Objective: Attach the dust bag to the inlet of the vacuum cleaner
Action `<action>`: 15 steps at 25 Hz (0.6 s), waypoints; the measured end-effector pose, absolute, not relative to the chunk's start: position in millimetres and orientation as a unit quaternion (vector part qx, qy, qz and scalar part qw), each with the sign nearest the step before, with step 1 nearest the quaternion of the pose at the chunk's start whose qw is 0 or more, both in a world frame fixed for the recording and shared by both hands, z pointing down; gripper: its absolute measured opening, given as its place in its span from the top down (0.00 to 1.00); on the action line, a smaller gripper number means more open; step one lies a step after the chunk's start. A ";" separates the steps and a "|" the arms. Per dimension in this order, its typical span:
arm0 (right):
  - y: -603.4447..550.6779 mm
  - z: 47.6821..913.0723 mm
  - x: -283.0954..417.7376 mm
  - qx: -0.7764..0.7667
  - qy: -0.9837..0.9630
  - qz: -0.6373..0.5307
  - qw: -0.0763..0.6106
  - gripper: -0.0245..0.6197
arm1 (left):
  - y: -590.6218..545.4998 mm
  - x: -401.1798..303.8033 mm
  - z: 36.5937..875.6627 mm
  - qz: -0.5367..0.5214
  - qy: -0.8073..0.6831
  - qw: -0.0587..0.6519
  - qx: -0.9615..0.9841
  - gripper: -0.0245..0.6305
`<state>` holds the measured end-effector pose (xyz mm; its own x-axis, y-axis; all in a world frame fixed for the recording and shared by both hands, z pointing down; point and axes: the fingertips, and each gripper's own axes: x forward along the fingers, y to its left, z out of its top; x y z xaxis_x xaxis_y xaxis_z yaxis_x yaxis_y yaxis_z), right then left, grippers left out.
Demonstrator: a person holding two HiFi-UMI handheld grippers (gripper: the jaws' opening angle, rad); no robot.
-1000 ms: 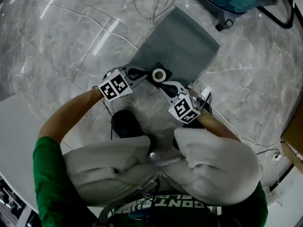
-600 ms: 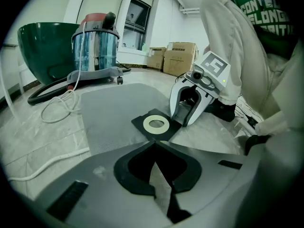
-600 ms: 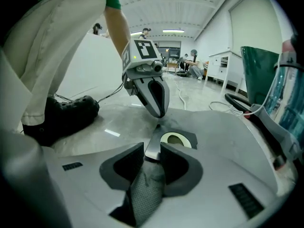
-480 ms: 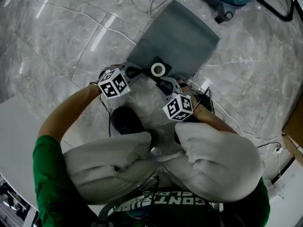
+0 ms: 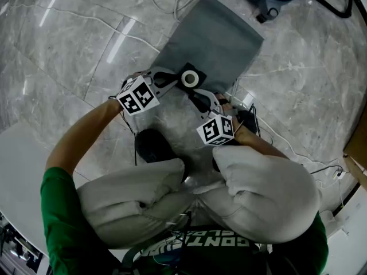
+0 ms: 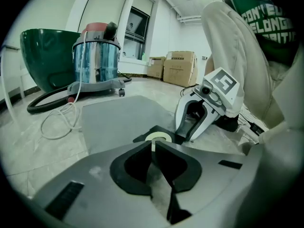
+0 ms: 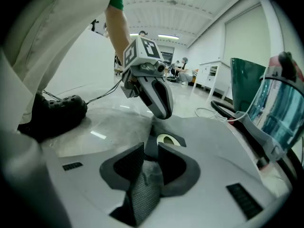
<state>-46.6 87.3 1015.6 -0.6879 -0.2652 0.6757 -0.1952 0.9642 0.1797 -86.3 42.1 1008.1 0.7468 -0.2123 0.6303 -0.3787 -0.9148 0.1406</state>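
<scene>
A flat grey dust bag (image 5: 213, 43) lies on the marble floor, its black collar with a white ring (image 5: 190, 78) at the near end. My left gripper (image 5: 175, 80) pinches the collar's left edge, jaws shut on it (image 6: 153, 148). On the other side my right gripper (image 5: 198, 97) is shut on the bag's near edge, with grey fabric bunched between its jaws (image 7: 150, 159). Both grippers face each other across the ring (image 7: 167, 139). The vacuum cleaner (image 6: 96, 56) stands beyond the bag's far end, with its shiny drum (image 7: 280, 106) close at the right.
A black hose (image 6: 45, 102) and a white cord (image 6: 61, 120) lie by the vacuum. A green tub (image 6: 45, 53) stands behind it. Cardboard boxes (image 6: 178, 66) sit far back. My black shoe (image 5: 152, 146) is near the collar, and thin cables (image 5: 287, 148) trail to the right.
Both grippers have shifted a little away from my body with the collar, and the ring sits higher in the head view. The right gripper has swung slightly left.
</scene>
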 end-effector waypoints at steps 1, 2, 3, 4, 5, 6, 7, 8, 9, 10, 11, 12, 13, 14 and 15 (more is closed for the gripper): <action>83.1 1012.8 -46.1 0.134 -0.918 -0.047 0.370 0.81 | 37.3 -85.6 1004.5 0.312 -0.162 0.128 0.927 0.96; 78.6 1010.1 -45.6 0.142 -0.919 -0.046 0.366 0.81 | 32.2 -85.2 1000.7 0.307 -0.164 0.124 0.929 0.96; 74.1 1007.0 -44.7 0.150 -0.919 -0.044 0.361 0.81 | 27.0 -84.9 996.3 0.303 -0.166 0.120 0.931 0.96; 69.5 1003.6 -43.6 0.158 -0.920 -0.041 0.356 0.81 | 21.8 -84.8 991.8 0.301 -0.168 0.116 0.932 0.96; 64.7 999.7 -42.1 0.165 -0.921 -0.039 0.350 0.81 | 16.8 -85.0 987.7 0.298 -0.170 0.114 0.932 0.96; 59.2 995.7 -40.4 0.174 -0.922 -0.036 0.345 0.81 | 11.9 -85.6 984.4 0.295 -0.174 0.113 0.933 0.96; 53.1 991.7 -38.8 0.182 -0.922 -0.034 0.340 0.81 | 6.9 -86.7 981.7 0.292 -0.179 0.113 0.933 0.96; 46.6 988.1 -37.3 0.190 -0.922 -0.030 0.336 0.81 | 1.9 -88.0 979.4 0.289 -0.183 0.112 0.933 0.96; 40.0 984.8 -35.9 0.197 -0.922 -0.026 0.331 0.81 | -3.1 -89.1 977.3 0.288 -0.187 0.111 0.933 0.96; 33.7 982.1 -34.6 0.204 -0.922 -0.021 0.328 0.81 | -7.9 -89.8 975.3 0.286 -0.190 0.110 0.933 0.96; 27.9 980.0 -33.3 0.209 -0.922 -0.016 0.324 0.81 | -12.4 -89.9 973.5 0.285 -0.192 0.108 0.933 0.96; 22.3 978.3 -32.1 0.213 -0.923 -0.013 0.322 0.81 | -16.7 -89.6 972.1 0.286 -0.193 0.106 0.933 0.96; 17.0 976.8 -30.8 0.216 -0.923 -0.011 0.319 0.81 | -20.6 -88.9 971.1 0.287 -0.192 0.103 0.933 0.96; 12.0 975.8 -29.5 0.219 -0.923 -0.008 0.317 0.81 | -24.1 -88.0 970.8 0.289 -0.191 0.100 0.933 0.96; 7.5 975.1 -28.2 0.222 -0.923 -0.003 0.315 0.81 | -26.9 -87.1 971.0 0.293 -0.189 0.098 0.932 0.96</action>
<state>-28.2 7.5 975.1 -0.7032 -0.4118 0.5796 -0.4074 0.9015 0.1461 -87.1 -26.9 971.0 0.7576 -0.2946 0.5825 -0.4090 -0.9097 0.0719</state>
